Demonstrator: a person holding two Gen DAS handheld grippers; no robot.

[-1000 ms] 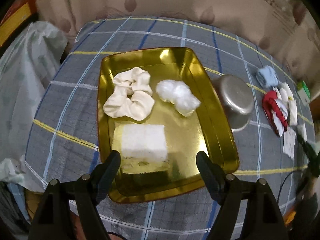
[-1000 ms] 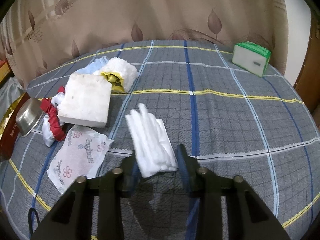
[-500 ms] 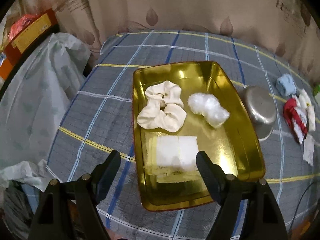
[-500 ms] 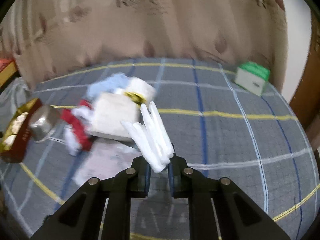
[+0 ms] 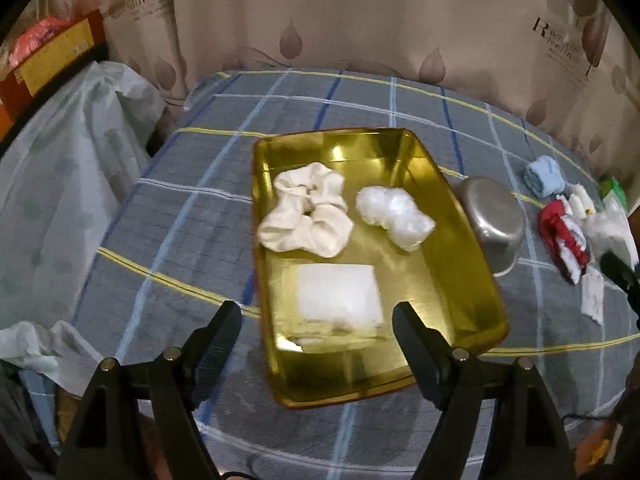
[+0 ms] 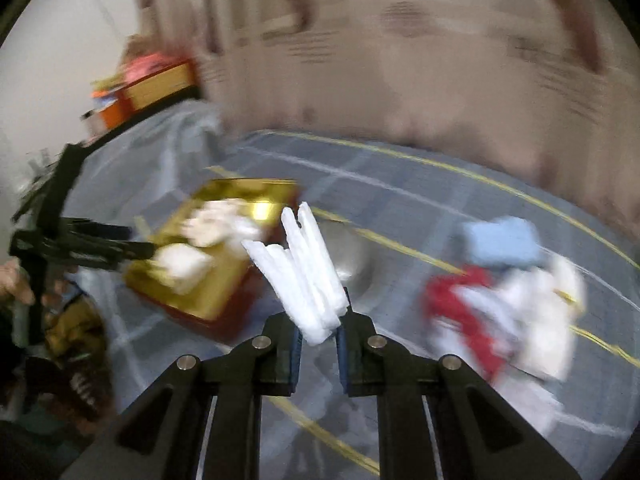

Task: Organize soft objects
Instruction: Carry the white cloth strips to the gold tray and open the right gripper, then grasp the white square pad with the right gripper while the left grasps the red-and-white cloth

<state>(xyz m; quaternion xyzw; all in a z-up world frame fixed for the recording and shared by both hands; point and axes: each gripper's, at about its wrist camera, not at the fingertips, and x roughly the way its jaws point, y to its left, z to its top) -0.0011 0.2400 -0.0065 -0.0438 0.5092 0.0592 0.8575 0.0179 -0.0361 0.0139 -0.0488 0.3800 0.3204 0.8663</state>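
— Any writing I can use from the left wrist view?
— Only on the curtain (image 5: 360,28): I read "love" near the top right, and a big "R" starting a word like "Rom…" at the far right. The small lines beneath it and along the top are too fine for me.
— And the right wrist view?
— Too blurred; I read nothing there.
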